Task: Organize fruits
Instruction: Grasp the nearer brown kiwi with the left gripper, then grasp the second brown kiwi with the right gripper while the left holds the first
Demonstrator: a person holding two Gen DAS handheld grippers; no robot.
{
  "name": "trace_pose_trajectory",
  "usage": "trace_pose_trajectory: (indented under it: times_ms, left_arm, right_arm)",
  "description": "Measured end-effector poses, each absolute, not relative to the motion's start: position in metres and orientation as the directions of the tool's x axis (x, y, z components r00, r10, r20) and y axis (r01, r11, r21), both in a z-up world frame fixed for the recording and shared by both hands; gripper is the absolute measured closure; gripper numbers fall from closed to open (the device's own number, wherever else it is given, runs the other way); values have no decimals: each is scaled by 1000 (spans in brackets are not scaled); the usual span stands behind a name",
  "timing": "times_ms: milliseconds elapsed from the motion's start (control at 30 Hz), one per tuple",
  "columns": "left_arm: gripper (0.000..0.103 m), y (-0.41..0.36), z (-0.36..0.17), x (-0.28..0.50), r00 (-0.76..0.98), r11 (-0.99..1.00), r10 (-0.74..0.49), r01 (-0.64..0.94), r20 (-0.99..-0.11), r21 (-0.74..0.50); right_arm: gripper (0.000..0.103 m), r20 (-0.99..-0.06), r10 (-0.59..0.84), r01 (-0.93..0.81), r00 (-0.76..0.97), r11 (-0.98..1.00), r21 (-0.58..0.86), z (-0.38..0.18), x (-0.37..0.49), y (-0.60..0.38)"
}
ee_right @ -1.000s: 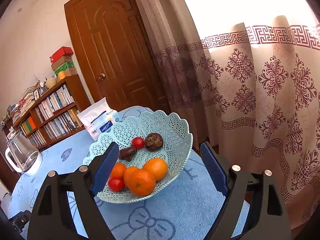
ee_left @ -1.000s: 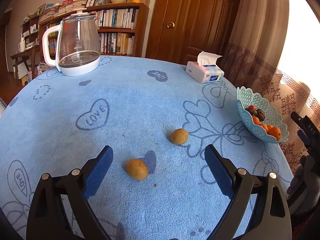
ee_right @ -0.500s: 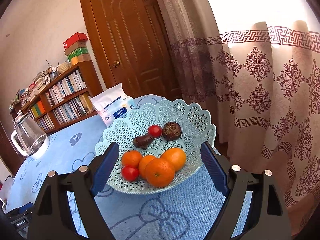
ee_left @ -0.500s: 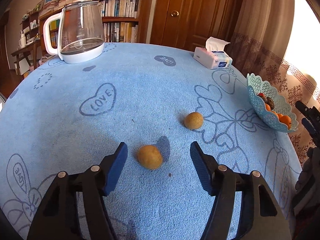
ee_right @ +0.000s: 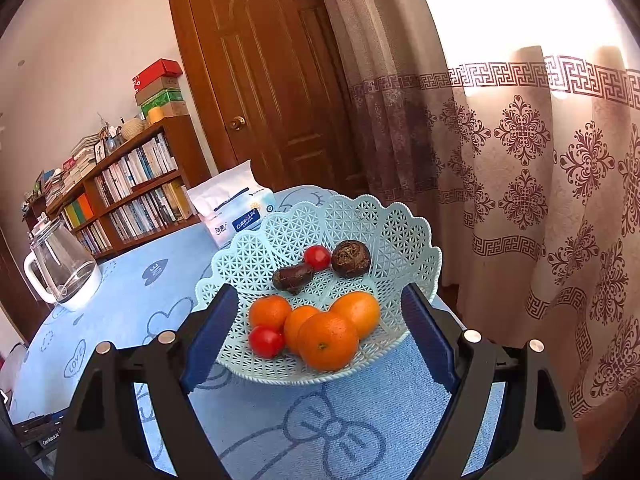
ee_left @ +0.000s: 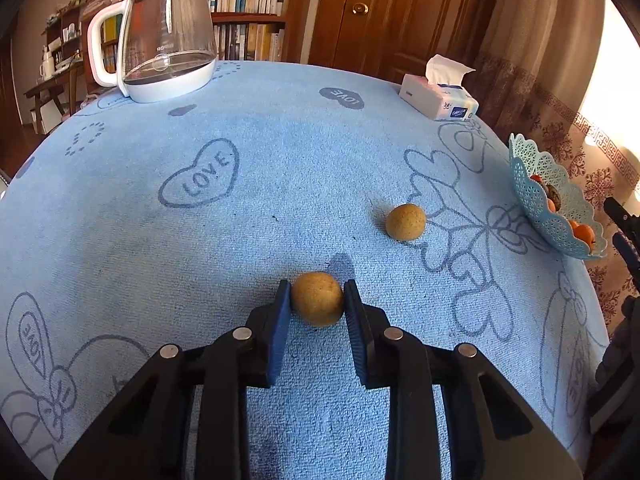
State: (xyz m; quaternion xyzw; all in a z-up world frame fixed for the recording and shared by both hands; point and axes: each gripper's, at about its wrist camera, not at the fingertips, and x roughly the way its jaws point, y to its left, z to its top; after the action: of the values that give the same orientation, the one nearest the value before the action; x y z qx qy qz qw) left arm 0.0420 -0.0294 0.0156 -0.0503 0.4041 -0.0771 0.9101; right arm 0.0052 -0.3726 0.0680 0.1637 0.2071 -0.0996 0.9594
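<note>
My left gripper (ee_left: 316, 286) is shut on a round tan fruit (ee_left: 316, 300) that rests on the blue tablecloth (ee_left: 280, 208); both blue pads press its sides. A second tan fruit (ee_left: 405, 222) lies loose further off to the right. The pale blue lattice basket (ee_left: 544, 216) stands at the table's right edge. In the right wrist view the basket (ee_right: 400, 232) holds several oranges (ee_right: 328, 340), two small red fruits (ee_right: 266, 342) and two dark ones (ee_right: 351, 258). My right gripper (ee_right: 320, 292) hovers open just in front of it, fingers spread to either side of the near rim.
A glass kettle (ee_left: 168, 36) stands at the far left of the table and a tissue pack (ee_left: 440, 100) at the far right. Behind are a bookshelf (ee_left: 248, 4), a wooden door (ee_right: 272, 80) and a patterned curtain (ee_right: 540, 200) close to the basket.
The left jaws went from wide apart to closed on the nearer tan fruit as the gripper sank a little toward it. The right gripper stayed open while its view tilted slightly.
</note>
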Motion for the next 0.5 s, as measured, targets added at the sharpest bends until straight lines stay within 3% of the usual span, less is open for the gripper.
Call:
trace_pose_trajectory:
  times_ms: [500]
  left_arm:
    - [76,-16,26,34,715,987,-136,40,-686,-154]
  right_arm:
    - [18,-423,-151,242,894,955,171,67,7,-355]
